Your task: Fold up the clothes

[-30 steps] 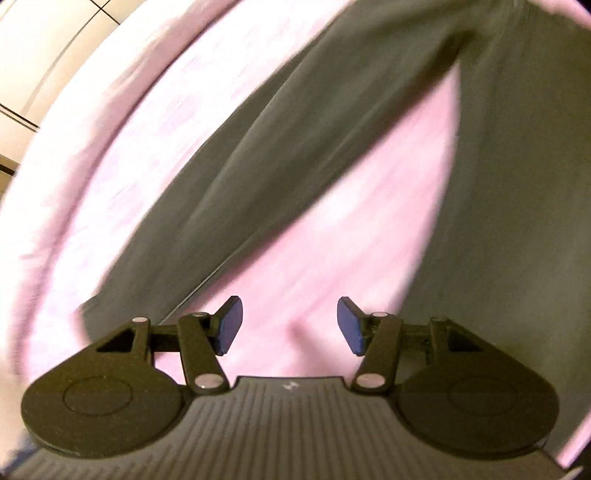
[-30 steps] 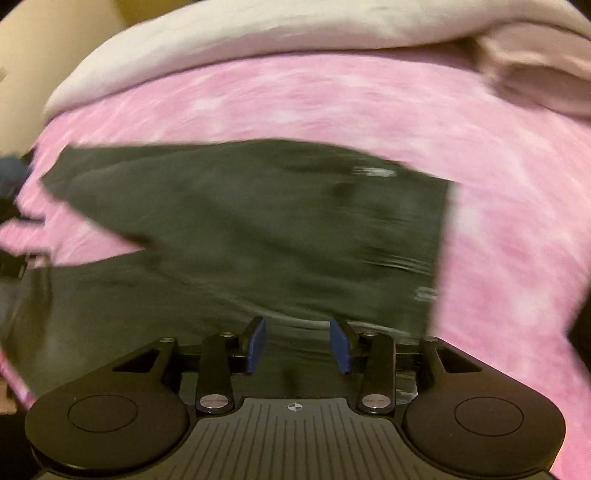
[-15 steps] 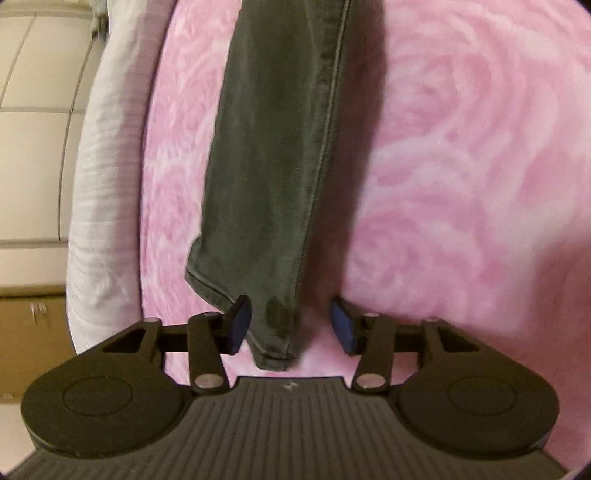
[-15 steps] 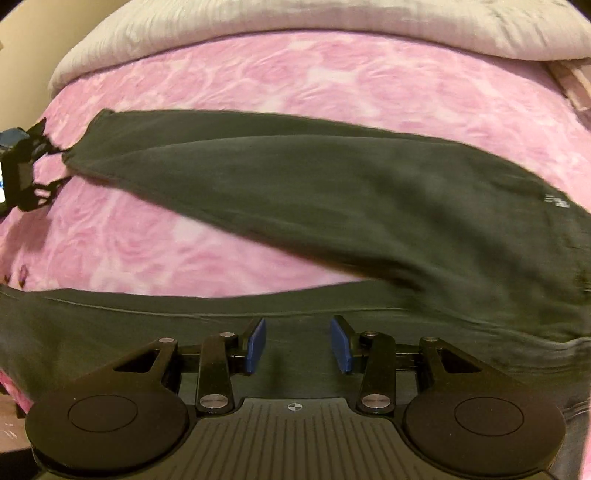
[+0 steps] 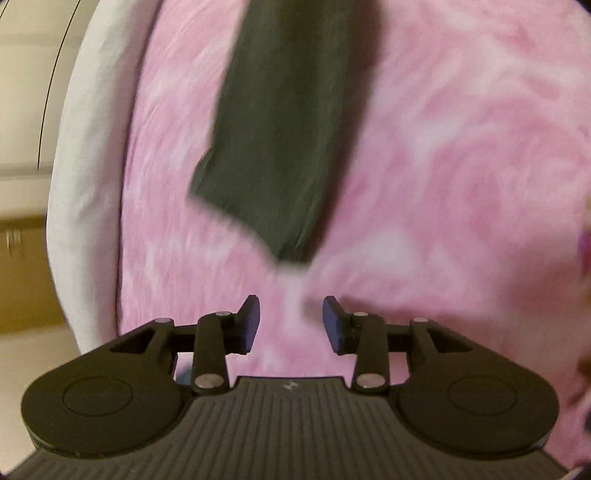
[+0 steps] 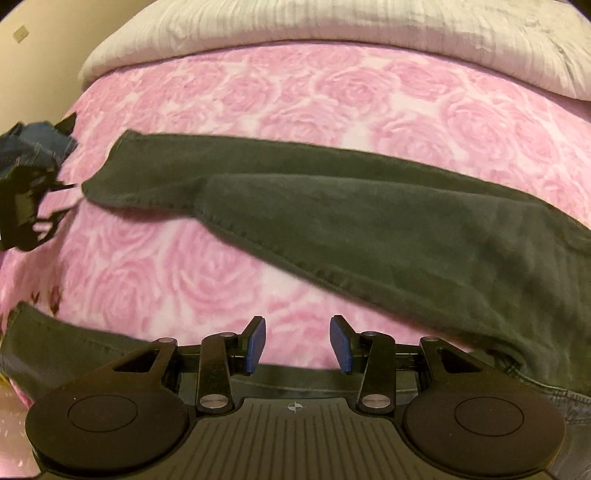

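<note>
Dark grey trousers [image 6: 369,221] lie spread across a pink rose-patterned blanket [image 6: 295,103]. One leg [image 5: 280,129] stretches away from my left gripper [image 5: 291,325], its cuff resting flat on the blanket just beyond the fingertips. The left jaws are opening and hold nothing. In the right wrist view that same gripper [image 6: 62,177] sits at the far left, short of the cuff. My right gripper [image 6: 297,343] is open over bare blanket, with nothing between its blue pads [image 6: 255,343]. Another part of the trousers [image 6: 55,347] runs beneath the right gripper's body.
A pale grey quilt [image 6: 332,33] is bunched along the far side of the bed. The bed's white edge [image 5: 92,184] curves down the left, with floor and wooden furniture [image 5: 22,277] beyond. A denim sleeve [image 6: 33,144] shows behind the left gripper.
The left gripper had the cuff between its fingers; it has let go and pulled back, leaving the leg flat. The right gripper slid off the trousers onto bare blanket.
</note>
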`<state>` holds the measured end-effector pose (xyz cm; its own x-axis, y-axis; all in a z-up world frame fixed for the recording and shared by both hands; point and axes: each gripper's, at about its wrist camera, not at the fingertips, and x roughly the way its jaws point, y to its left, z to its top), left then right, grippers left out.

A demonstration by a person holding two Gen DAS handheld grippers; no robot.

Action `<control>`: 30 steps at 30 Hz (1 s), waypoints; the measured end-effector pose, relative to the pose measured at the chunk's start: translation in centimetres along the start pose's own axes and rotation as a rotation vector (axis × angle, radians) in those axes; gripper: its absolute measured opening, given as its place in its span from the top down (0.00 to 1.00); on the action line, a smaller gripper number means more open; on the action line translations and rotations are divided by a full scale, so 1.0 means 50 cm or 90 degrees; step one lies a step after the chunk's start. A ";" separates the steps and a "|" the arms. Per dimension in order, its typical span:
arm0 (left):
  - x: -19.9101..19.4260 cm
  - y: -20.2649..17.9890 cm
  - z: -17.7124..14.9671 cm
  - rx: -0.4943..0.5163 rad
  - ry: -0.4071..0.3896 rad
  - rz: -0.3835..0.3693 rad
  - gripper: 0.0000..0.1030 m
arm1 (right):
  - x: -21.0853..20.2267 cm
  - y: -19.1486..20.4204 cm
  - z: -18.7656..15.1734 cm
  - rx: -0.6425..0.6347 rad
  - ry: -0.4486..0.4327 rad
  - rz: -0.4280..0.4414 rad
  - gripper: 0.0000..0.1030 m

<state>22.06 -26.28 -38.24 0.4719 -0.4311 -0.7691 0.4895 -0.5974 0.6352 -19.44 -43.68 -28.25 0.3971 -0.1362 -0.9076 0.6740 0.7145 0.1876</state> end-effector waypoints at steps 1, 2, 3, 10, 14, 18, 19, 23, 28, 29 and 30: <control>-0.007 0.027 -0.014 -0.035 0.007 -0.010 0.67 | -0.001 -0.005 0.003 0.006 -0.002 -0.002 0.58; -0.018 0.069 -0.021 -0.100 -0.004 -0.033 0.66 | 0.000 -0.011 0.005 0.011 -0.004 -0.002 0.58; -0.021 0.114 -0.020 -0.163 -0.017 -0.054 0.66 | 0.002 -0.015 0.007 0.014 -0.006 0.000 0.58; 0.110 0.286 0.065 -0.370 -0.119 -0.233 0.54 | 0.055 -0.031 0.028 0.063 -0.006 -0.003 0.58; 0.230 0.305 0.102 -0.353 -0.094 -0.325 0.51 | 0.079 -0.043 0.039 0.041 -0.002 -0.017 0.56; 0.244 0.338 0.098 -0.386 -0.112 -0.362 0.83 | 0.103 -0.071 0.059 0.044 -0.017 -0.043 0.56; 0.232 0.350 0.095 -0.390 -0.129 -0.335 0.83 | 0.108 -0.079 0.066 0.051 -0.026 -0.048 0.56; 0.229 0.389 0.098 -0.455 -0.131 -0.202 1.00 | 0.137 -0.100 0.102 0.068 -0.081 -0.064 0.54; 0.262 0.380 0.088 -0.476 -0.066 -0.176 1.00 | 0.214 -0.115 0.107 0.064 -0.009 -0.062 0.50; 0.255 0.379 0.081 -0.485 -0.066 -0.169 0.99 | 0.210 -0.119 0.103 0.068 -0.007 -0.058 0.50; 0.246 0.381 0.079 -0.490 -0.072 -0.166 0.95 | 0.206 -0.123 0.099 0.071 -0.005 -0.055 0.50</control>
<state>34.27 -45.64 -35.88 0.2168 -0.4335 -0.8747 0.9588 -0.0738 0.2743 -16.40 -52.86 -36.87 0.3399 -0.1997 -0.9190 0.7709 0.6189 0.1507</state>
